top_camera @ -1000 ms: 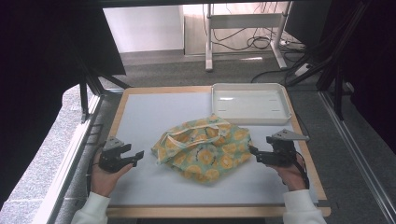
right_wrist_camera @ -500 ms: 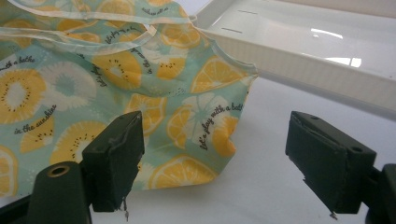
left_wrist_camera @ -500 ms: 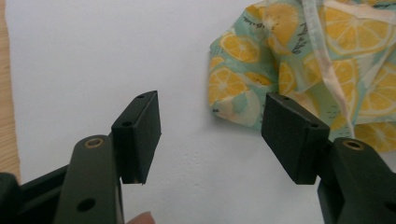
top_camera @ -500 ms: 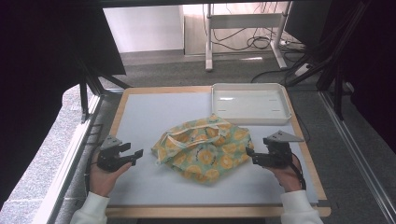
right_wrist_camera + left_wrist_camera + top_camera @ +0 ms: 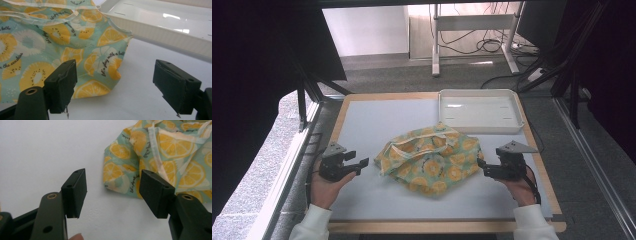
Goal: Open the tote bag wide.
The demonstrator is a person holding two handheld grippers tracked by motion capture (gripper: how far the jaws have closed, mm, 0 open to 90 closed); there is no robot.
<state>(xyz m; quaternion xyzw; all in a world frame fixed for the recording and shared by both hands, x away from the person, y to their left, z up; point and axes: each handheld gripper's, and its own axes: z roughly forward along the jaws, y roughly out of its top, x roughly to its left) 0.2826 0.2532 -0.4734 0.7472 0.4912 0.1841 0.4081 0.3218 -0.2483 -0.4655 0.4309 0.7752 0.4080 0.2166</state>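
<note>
A crumpled cloth bag (image 5: 432, 157) printed with lemon and orange slices lies mid-table on the pale mat, its straps folded on top. My left gripper (image 5: 360, 165) rests on the mat just left of it, open and empty. In the left gripper view the bag's near corner (image 5: 120, 175) sits a little beyond the left gripper (image 5: 115, 188). My right gripper (image 5: 482, 167) is at the bag's right edge, also open. In the right gripper view the bag (image 5: 50, 45) lies ahead and left of the right gripper (image 5: 117, 86), with its corner near the gap between the jaws.
A white empty tray (image 5: 479, 127) stands at the back right, right behind the bag, and its wall (image 5: 175, 37) runs across the right gripper view. The mat (image 5: 377, 120) has a wooden border. Bare mat lies at the left and front.
My right gripper has eased slightly toward the bag and the near edge. The left gripper and the bag have stayed put.
</note>
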